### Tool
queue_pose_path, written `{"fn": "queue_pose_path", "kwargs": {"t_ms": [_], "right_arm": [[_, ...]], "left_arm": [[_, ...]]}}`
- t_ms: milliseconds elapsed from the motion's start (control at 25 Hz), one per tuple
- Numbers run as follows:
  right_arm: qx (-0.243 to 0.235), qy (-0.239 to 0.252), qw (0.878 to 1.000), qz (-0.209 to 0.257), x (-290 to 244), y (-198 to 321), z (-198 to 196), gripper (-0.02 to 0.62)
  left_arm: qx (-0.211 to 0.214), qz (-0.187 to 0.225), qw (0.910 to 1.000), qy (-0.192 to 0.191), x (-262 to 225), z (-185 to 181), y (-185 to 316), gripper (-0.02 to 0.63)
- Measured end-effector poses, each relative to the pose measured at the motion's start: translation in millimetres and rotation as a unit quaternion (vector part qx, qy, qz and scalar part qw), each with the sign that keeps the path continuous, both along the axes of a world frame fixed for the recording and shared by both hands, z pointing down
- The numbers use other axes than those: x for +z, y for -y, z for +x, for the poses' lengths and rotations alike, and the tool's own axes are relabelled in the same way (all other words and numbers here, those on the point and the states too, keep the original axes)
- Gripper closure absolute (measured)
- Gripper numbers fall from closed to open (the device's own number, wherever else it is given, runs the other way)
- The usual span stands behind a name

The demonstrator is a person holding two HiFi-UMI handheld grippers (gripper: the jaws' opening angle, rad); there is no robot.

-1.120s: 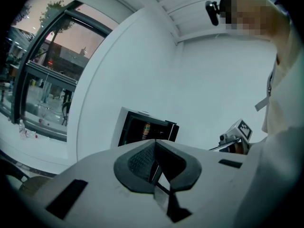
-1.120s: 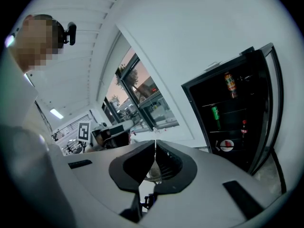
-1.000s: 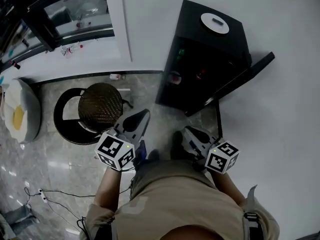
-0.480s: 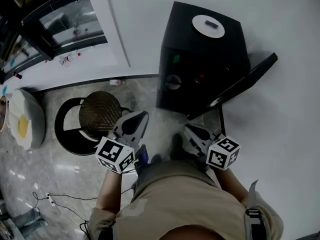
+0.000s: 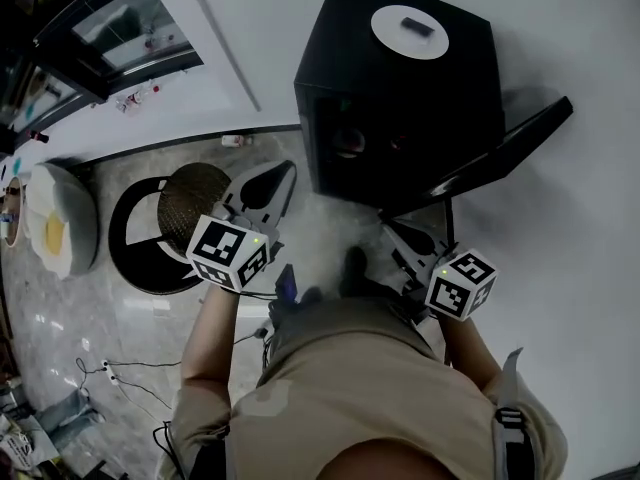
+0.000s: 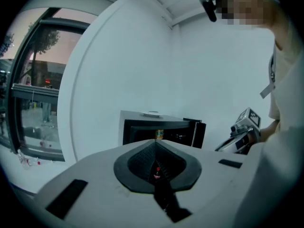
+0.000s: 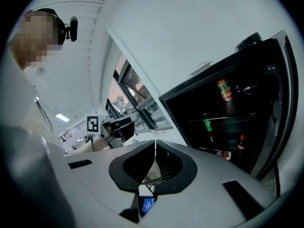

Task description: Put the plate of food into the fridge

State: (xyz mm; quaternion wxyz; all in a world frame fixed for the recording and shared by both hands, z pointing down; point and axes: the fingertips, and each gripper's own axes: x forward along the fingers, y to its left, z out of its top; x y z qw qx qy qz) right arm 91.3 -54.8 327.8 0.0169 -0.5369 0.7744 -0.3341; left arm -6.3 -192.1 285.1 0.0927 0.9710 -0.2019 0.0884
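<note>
Roughly: left tool [image 5: 284,170], right tool [image 5: 391,231], both closed, empty; one fridge [image 5: 440,98], maybe three bottles [image 7: 207,124].

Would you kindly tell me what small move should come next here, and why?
Probably open the right tool and raise it toward the white plate on top of the black fridge. The fridge door stands open, the plate is not yet held, and both this tool and the left tool are shut with nothing between their jaws.

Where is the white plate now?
In the head view, the white plate sits on top of the black fridge, at upper centre; the fridge door stands open to its right.
</note>
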Motion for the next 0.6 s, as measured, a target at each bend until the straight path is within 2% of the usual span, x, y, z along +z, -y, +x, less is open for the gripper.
{"fn": "queue_pose_path", "kwargs": {"t_ms": [120, 240, 360, 600], "right_arm": [[-0.012, -0.019, 1.0, 0.015, -11, 9, 12, 0.572], [-0.013, -0.039, 0.999, 0.033, -25, 20, 32, 0.572], [-0.011, -0.045, 0.997, 0.054, -38, 30, 53, 0.572], [-0.025, -0.055, 0.995, 0.083, -68, 48, 72, 0.572]], "left_arm": [[0.005, 0.018, 0.9997, 0.017, -5, 19, 15, 0.594], [0.011, 0.037, 0.9992, 0.014, -24, 33, 28, 0.594], [0.018, 0.064, 0.9978, 0.011, -48, 51, 41, 0.594], [0.039, 0.111, 0.9923, 0.037, -84, 88, 61, 0.594]]}}
